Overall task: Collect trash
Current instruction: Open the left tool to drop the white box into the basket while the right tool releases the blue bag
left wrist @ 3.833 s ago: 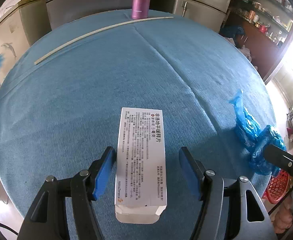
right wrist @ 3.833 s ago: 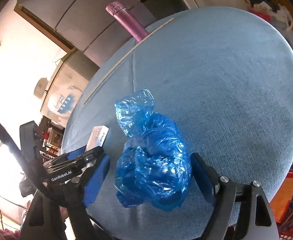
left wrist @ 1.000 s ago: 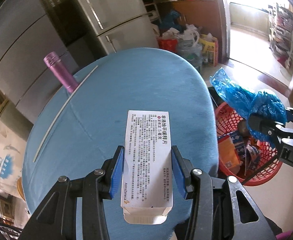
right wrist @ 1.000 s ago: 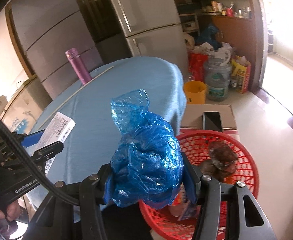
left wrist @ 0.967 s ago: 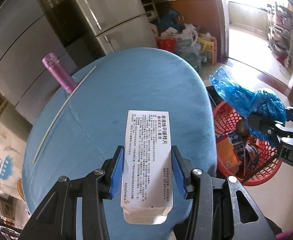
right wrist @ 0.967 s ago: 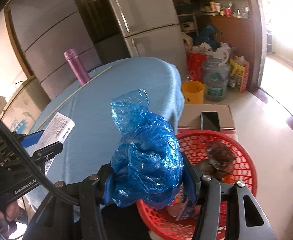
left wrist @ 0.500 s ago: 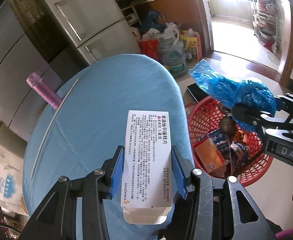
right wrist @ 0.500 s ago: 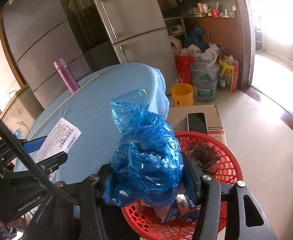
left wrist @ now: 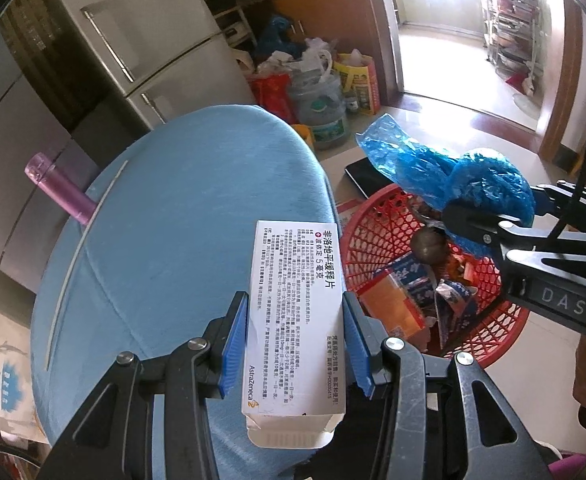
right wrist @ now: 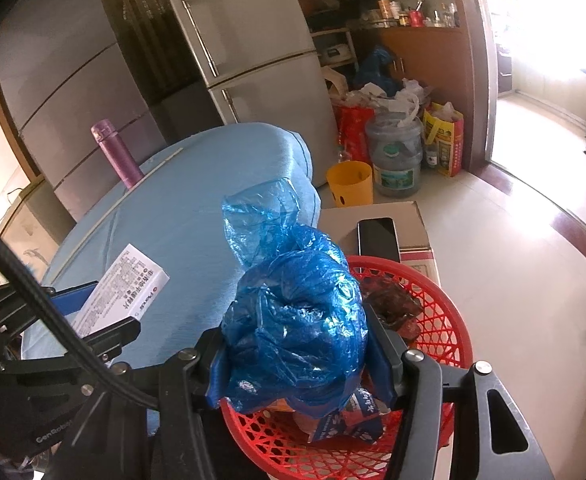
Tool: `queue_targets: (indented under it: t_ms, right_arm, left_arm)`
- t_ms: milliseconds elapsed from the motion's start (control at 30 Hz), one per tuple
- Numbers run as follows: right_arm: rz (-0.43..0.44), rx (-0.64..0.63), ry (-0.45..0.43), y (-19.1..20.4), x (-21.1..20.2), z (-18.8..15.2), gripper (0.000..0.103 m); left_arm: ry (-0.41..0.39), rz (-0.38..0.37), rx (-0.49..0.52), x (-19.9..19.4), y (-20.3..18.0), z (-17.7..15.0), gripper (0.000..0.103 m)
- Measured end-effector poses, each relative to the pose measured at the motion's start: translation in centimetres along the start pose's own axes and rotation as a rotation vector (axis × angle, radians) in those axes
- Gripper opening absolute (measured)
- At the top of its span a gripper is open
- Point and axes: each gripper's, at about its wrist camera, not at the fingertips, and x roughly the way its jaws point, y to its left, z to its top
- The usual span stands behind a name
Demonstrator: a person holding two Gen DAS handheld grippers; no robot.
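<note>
My left gripper (left wrist: 294, 332) is shut on a white medicine box (left wrist: 295, 272) with printed text, held in the air over the table's edge. Its open flap end points back at me. In the right wrist view my right gripper (right wrist: 297, 356) is shut on a crumpled blue plastic bag (right wrist: 297, 300), which hangs over the near rim of a red mesh basket (right wrist: 445, 320). The basket (left wrist: 357, 240) stands on the floor beside the table and holds wrappers and other scraps. The left wrist view shows the bag (left wrist: 433, 172) above the basket, to the right of the box.
A round table with a blue cloth (left wrist: 181, 208) carries a purple bottle (left wrist: 59, 190) and a thin white strip. Behind the basket lies a cardboard box with a phone (right wrist: 377, 236) on it, then a yellow bucket (right wrist: 349, 184), a water jug (right wrist: 397, 160) and fridges (right wrist: 245, 48).
Both grippers were open around their items on the table; now each is shut on its item. Over the last second both drifted from the table toward the basket, which now lies under the bag.
</note>
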Motion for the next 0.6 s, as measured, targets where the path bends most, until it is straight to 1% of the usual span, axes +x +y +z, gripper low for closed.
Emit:
queue_targets:
  t_ms: [233,600]
  right_arm:
    - [-0.019,0.015,0.010,-0.7,0.4,-0.2,0.060]
    - [-0.048,0.040,0.029,-1.4,1.2,-0.5,0.060]
  left_arm:
    - [0.012,-0.048,0.010,0.8,-0.7,0.4,0.048]
    - [0.038,-0.090,0.038,1.9,-1.7,0.4,0.048]
